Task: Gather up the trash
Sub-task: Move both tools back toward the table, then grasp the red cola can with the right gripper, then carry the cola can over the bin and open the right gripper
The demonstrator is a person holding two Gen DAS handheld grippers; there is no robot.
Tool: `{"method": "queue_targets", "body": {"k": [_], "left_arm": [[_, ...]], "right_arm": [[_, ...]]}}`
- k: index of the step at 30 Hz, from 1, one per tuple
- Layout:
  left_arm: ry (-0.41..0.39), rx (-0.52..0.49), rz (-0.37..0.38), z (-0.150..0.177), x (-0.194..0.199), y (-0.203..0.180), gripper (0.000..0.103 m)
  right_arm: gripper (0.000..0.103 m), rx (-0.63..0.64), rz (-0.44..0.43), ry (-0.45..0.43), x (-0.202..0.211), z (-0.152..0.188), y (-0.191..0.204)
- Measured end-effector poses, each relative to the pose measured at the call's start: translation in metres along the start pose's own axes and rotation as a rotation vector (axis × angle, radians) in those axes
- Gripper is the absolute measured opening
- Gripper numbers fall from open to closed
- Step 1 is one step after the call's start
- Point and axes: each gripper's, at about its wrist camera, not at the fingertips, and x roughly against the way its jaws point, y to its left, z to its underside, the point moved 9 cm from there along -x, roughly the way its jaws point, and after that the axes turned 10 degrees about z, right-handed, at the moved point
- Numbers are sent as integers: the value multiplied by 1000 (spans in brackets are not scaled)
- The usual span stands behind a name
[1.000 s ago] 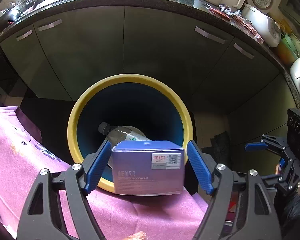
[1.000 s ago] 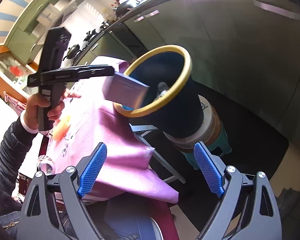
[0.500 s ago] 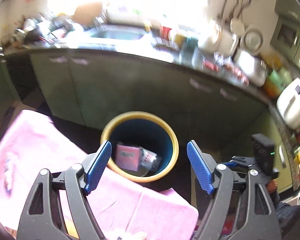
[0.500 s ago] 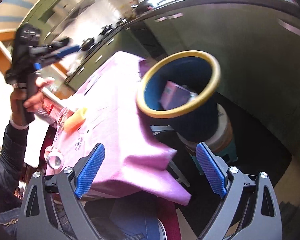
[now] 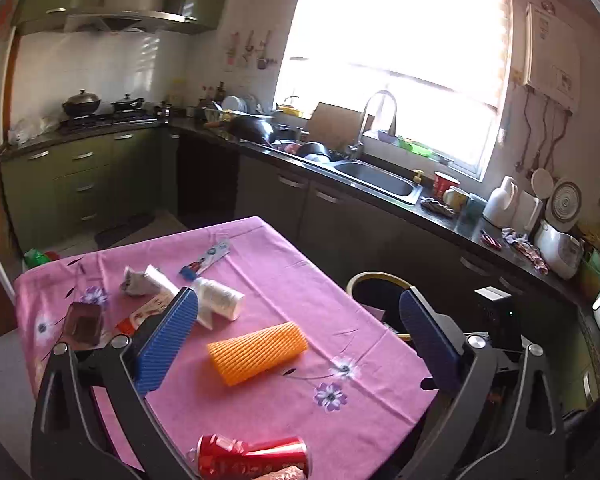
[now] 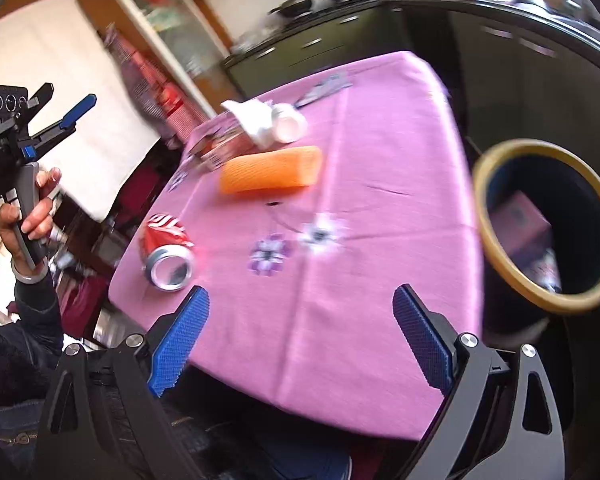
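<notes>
My left gripper [image 5: 298,338] is open and empty, held high above the pink tablecloth [image 5: 284,280]; it also shows in the right wrist view [image 6: 66,110]. My right gripper [image 6: 300,332] is open and empty over the table's near edge. On the cloth lie an orange foam sleeve [image 5: 257,347] [image 6: 271,169], a crushed red can [image 5: 252,456] [image 6: 166,250], a white roll [image 5: 219,298], crumpled wrappers [image 5: 138,282] and a brown tub [image 5: 82,322]. The yellow-rimmed blue bin [image 6: 548,224] [image 5: 374,280] stands off the table's right corner, with the purple box [image 6: 518,226] inside.
A dark kitchen counter with sink [image 5: 374,178], pots and appliances [image 5: 560,240] runs behind the table. A stove with pans [image 5: 82,104] is at the back left. A toothpaste tube [image 5: 206,258] lies at the cloth's far side.
My left gripper let go of the purple box, which dropped into the bin, then rose and swung back over the table. My right gripper turned left toward the table.
</notes>
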Motion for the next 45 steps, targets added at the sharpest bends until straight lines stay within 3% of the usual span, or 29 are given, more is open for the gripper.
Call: {"method": "queue_targets", "body": {"k": [6,12,17,21,29,33,36,45], "left_arm": [[-64,53,-119,43,63,37,96],[-148,121,-232,73,119,62,96],[-209,160,-297,86,162,76,96],[-228,171,-338,93,180,84,96],[-222,213,-310,104,180,100,96],[-217,224,-302,111,178,105,96],[-215,235,-297,114,178,108,96],[-172,244,-267,118,157,108,96]], "right_arm": [[92,271,-96,59,-32,-12,108],[92,544,-69,145,-76,-24,190],[92,691,-55,321,-124,-15,229],[86,742,5,427,-153,-6,235],[77,813,99,534,-187,5,231],[64,823,121,570,-200,7,230],[54,814,124,567,-208,3,230],[53,737,56,527,-193,-9,215]]}}
